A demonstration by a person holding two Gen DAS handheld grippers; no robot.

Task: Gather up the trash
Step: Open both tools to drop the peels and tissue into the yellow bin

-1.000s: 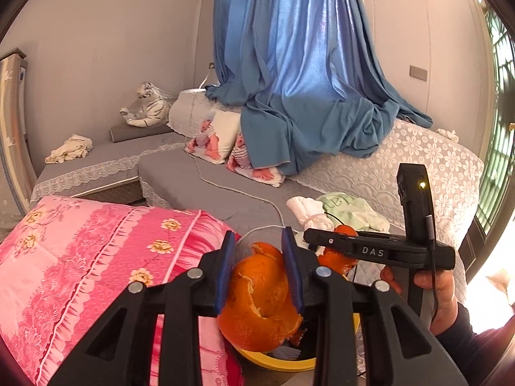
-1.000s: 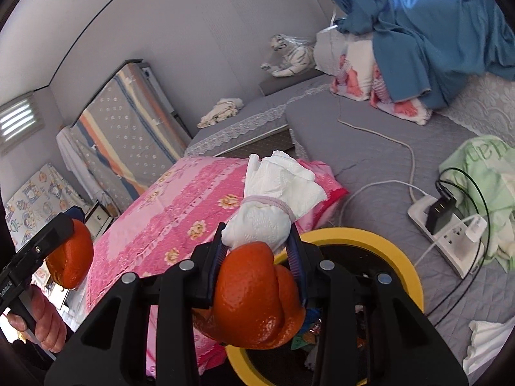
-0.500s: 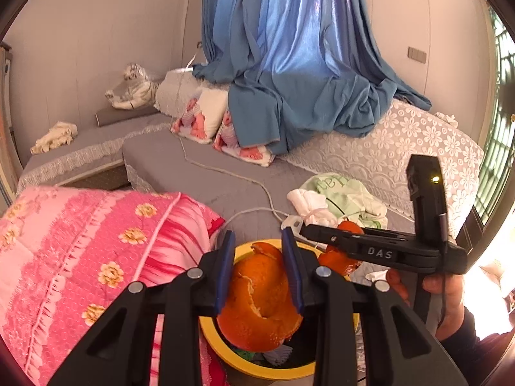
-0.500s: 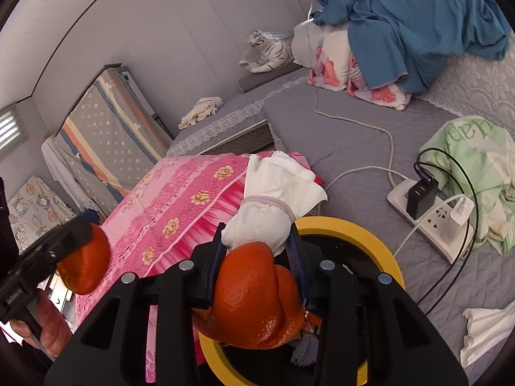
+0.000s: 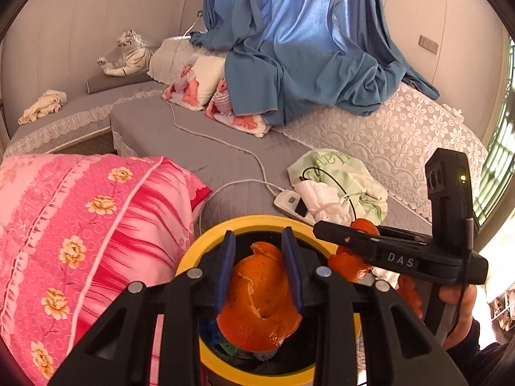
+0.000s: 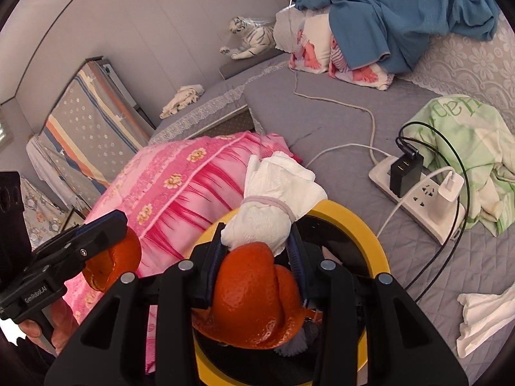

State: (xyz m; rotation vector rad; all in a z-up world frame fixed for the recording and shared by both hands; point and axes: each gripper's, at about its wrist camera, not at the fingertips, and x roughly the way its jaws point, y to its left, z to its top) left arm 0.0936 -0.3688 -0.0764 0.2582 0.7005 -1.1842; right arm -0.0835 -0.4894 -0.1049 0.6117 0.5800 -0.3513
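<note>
My left gripper [image 5: 257,241] is shut on a torn orange peel [image 5: 260,302], which hangs over the dark mouth of a yellow-rimmed bin [image 5: 206,247]. My right gripper [image 6: 257,236] is shut on a second orange peel [image 6: 254,289] together with a white tissue bundle [image 6: 273,206] tied with a band, also above the bin [image 6: 363,225]. In the left wrist view the right gripper [image 5: 318,226] reaches in from the right over the rim. The right wrist view shows the left gripper [image 6: 117,225] at the left with its peel [image 6: 109,263]. Scraps lie inside the bin.
A pink flowered quilt [image 5: 80,225] presses against the bin's left side. On the grey bed behind lie a white power strip [image 6: 418,199] with chargers and cables, a green cloth [image 6: 466,135] and a loose white tissue [image 6: 482,318]. Blue curtain [image 5: 305,48] drapes over the back.
Both grippers have come down toward the bin with their loads still held. The left one has shifted from beside the quilt to over the bin's mouth.
</note>
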